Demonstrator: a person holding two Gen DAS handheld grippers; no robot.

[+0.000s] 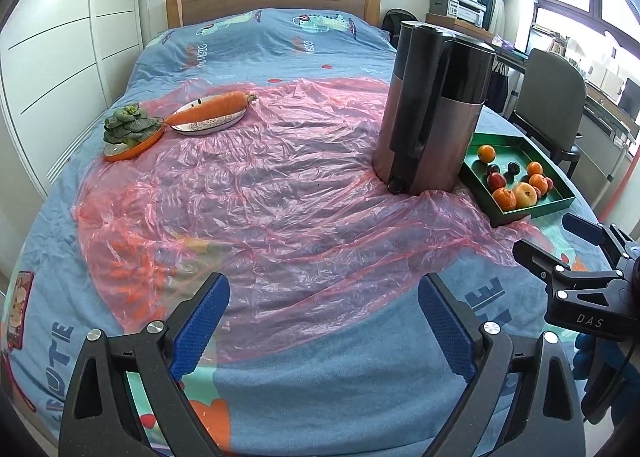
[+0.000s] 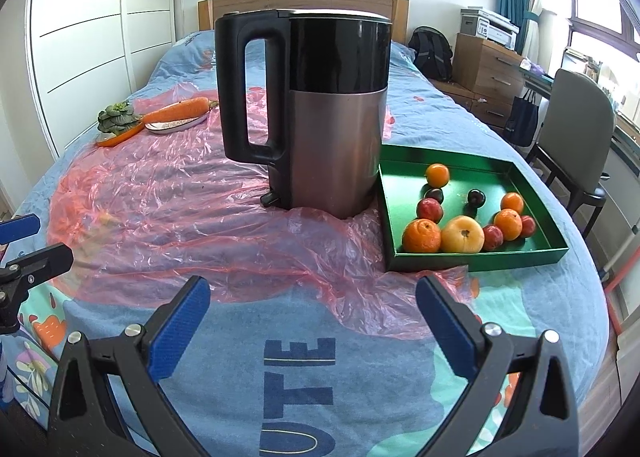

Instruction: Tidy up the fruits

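- Fruits (image 2: 464,223): loose lot of oranges, red plums, dark plums and one yellow-orange apple, all inside the green tray (image 2: 476,257), gathered toward its near and right side.
- Left gripper (image 1: 324,321): blue-padded jaws spread wide, nothing between them; poised over the blue bedspread (image 1: 320,397) at the near edge of the pink plastic sheet (image 1: 260,193).
- Right gripper (image 2: 314,321): jaws likewise wide apart and empty, above the bedspread lettering, near the tray's front corner.
- Green tray: shallow, open-topped, on the bed just beside the kettle (image 2: 320,113); its front-left corner overlaps the pink sheet.
- Kettle: black top, metallic body, handle toward the left in the right wrist view; lid shut, contents cannot be told. It hides part of the tray's far-left corner.
- Orange dish (image 1: 134,145): holds a leafy green vegetable (image 1: 128,125).
- Patterned plate (image 1: 208,125): holds a carrot (image 1: 208,109), its tip overhanging toward the orange dish.
- Bedspread lettering: cut off by both grippers, only partly legible.
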